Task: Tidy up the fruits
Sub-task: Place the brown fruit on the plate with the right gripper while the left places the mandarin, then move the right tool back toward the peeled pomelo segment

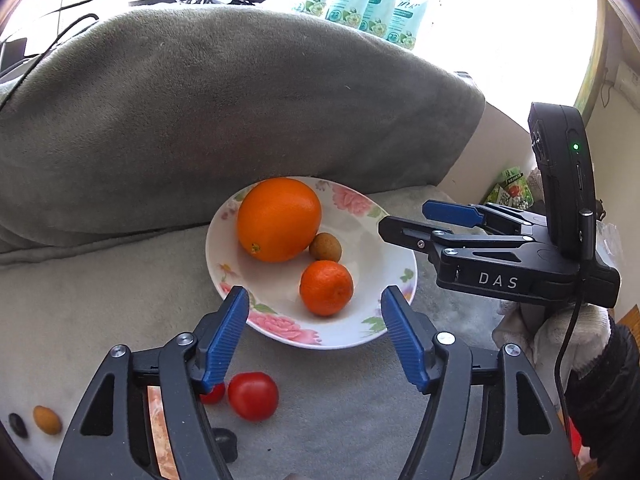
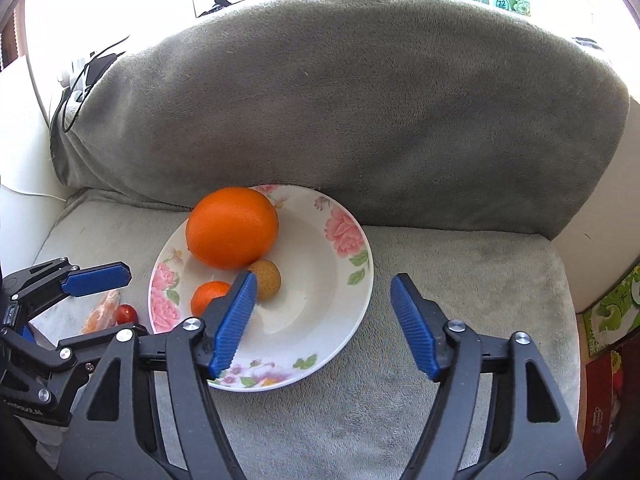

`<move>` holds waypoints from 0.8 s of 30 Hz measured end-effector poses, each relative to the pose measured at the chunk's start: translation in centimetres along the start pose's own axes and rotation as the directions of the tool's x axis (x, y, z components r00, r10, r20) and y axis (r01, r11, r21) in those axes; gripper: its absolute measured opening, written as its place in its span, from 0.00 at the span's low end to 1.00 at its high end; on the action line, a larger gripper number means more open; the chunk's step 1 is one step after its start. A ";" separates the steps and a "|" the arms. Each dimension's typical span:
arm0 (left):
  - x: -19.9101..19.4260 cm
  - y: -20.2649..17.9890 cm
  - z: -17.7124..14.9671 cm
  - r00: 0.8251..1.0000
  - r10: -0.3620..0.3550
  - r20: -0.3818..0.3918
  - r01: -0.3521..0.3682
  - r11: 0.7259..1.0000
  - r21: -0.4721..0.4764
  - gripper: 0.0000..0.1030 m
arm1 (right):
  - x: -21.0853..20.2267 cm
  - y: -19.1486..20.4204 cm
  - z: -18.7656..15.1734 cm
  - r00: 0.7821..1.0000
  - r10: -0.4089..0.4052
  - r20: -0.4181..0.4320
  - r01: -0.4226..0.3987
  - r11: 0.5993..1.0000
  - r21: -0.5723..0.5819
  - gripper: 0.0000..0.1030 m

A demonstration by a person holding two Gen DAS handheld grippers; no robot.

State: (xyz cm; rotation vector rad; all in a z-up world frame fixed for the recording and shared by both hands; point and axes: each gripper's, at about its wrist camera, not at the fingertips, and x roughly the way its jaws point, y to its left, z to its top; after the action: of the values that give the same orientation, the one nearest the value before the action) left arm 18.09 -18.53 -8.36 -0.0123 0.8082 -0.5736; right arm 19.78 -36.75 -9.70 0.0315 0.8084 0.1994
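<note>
A floral white plate (image 1: 352,336) (image 2: 340,264) sits on the grey sofa seat. It holds a large orange (image 1: 279,219) (image 2: 232,227), a small mandarin (image 1: 326,288) (image 2: 206,295) and a brown longan (image 1: 325,247) (image 2: 265,279). My left gripper (image 1: 316,304) is open and empty over the plate's near rim. My right gripper (image 2: 324,292) is open and empty over the plate's right side; it also shows in the left wrist view (image 1: 420,220). A red tomato (image 1: 253,396) and a cherry tomato (image 1: 214,394) (image 2: 126,314) lie on the seat beside the plate.
A small yellow-orange fruit (image 1: 47,420) and a dark one (image 1: 18,425) lie at the far left of the seat. A plastic-wrapped orange item (image 2: 102,314) lies near the cherry tomato. The grey sofa backrest (image 2: 340,112) rises just behind the plate.
</note>
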 end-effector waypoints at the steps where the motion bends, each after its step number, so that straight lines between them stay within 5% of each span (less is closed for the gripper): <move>1: 0.0 0.0 -0.1 1.000 -0.001 -0.002 0.001 1.000 0.001 0.71 | -0.2 0.0 0.0 1.000 -0.004 0.005 0.004 1.000 0.000 0.82; 24: -1.4 -0.2 -0.4 1.000 0.012 0.010 -0.012 1.000 0.005 0.74 | -2.8 1.5 -0.3 1.000 0.019 0.010 -0.019 1.000 0.012 0.90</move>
State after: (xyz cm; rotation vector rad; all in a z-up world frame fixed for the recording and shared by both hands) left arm 16.92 -17.92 -7.67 -0.0056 0.7963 -0.5637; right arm 17.43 -35.80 -7.70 0.0517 0.7998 0.2118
